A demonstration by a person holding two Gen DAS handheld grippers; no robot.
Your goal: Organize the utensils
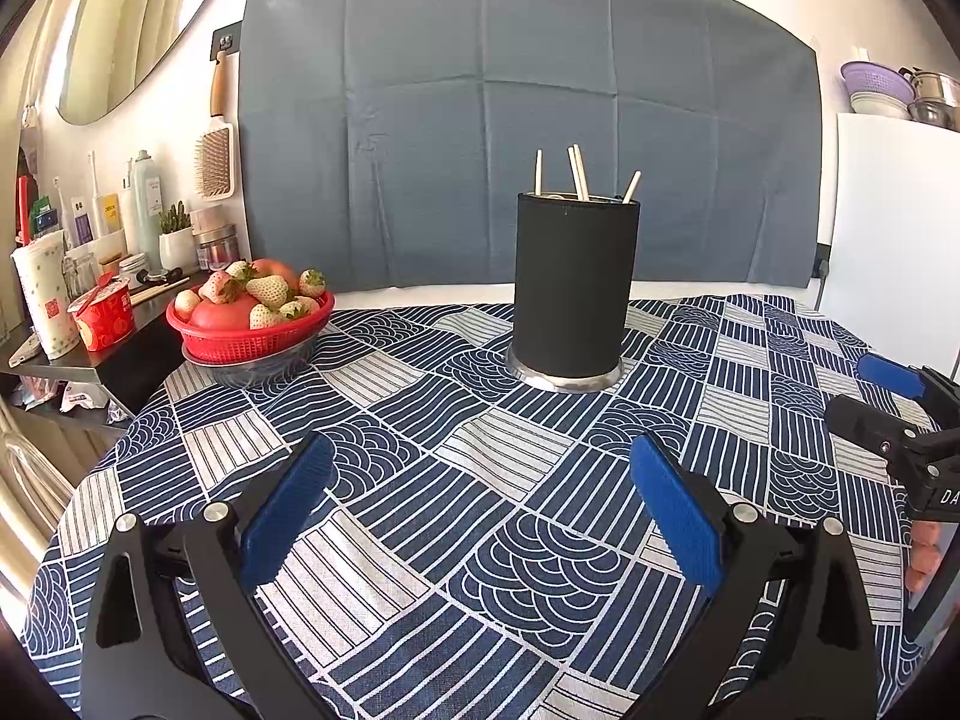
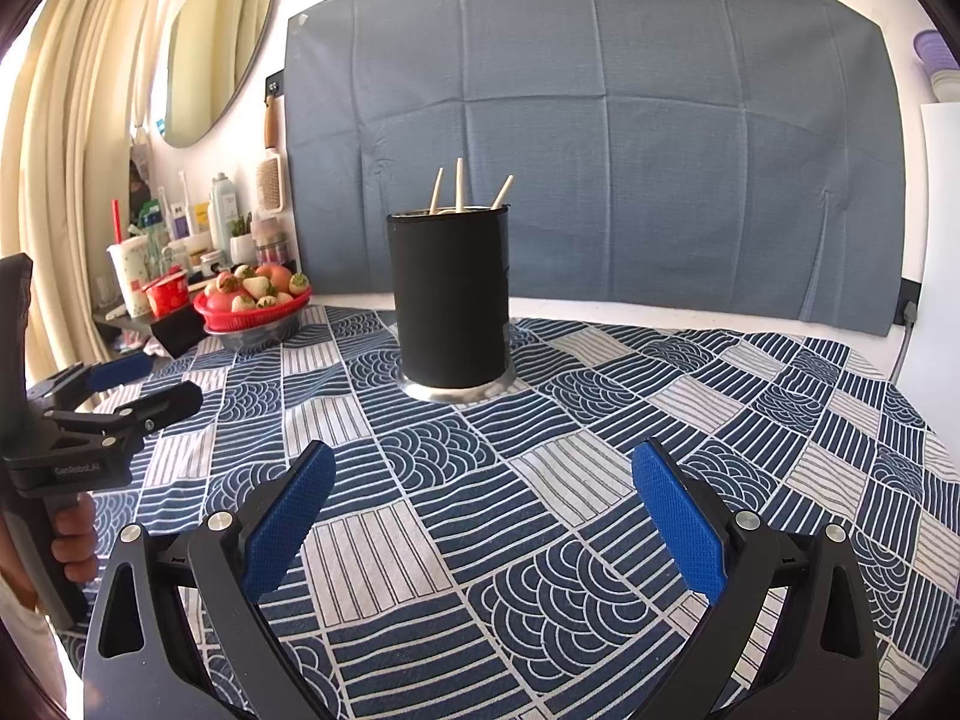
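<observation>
A black cylindrical utensil holder [image 1: 570, 285] [image 2: 449, 297] on a silver base stands upright near the table's far side. Several pale chopsticks [image 1: 577, 174] [image 2: 459, 186] stick out of its top. My left gripper [image 1: 480, 468] hovers over the patterned cloth, well short of the holder, open with nothing between its blue pads. My right gripper [image 2: 483, 474] is likewise open and empty, nearer than the holder. Each gripper shows in the other's view: the right gripper [image 1: 882, 390] at the right edge, the left gripper [image 2: 150, 381] at the left edge, held by a hand.
A blue-and-white patterned tablecloth [image 1: 456, 480] [image 2: 540, 480] covers the round table. A red basket of strawberries and fruit [image 1: 252, 312] [image 2: 255, 297] sits at the table's left rear. A cluttered side shelf [image 1: 90, 324] with cups and bottles lies left. A grey cloth [image 2: 600, 150] hangs behind.
</observation>
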